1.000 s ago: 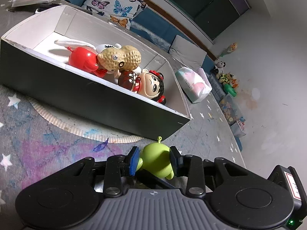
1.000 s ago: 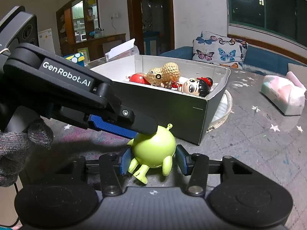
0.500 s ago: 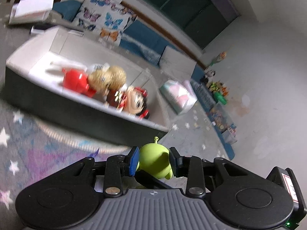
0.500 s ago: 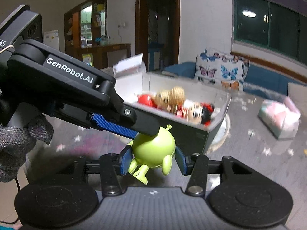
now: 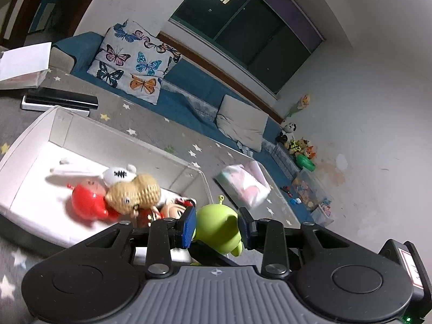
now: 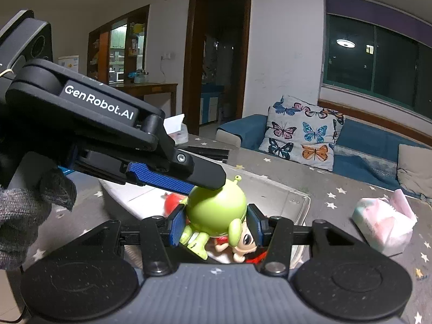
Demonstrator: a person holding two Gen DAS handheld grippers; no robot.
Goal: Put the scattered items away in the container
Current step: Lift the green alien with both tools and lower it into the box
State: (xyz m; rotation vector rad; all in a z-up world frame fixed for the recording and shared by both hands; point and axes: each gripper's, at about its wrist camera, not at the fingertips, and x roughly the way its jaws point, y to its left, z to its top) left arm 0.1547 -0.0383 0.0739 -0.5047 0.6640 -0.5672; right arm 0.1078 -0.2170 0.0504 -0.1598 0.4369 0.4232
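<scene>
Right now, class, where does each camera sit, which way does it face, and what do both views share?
Left wrist: on the left gripper, looking along its fingers over the white box toward the sofa and window; its own fingers show.
Right wrist: on the right gripper, facing the box and doorway; its fingers, the left gripper and a gloved hand show.
Shared: the green toy held by both, box, butterfly pillow.
</scene>
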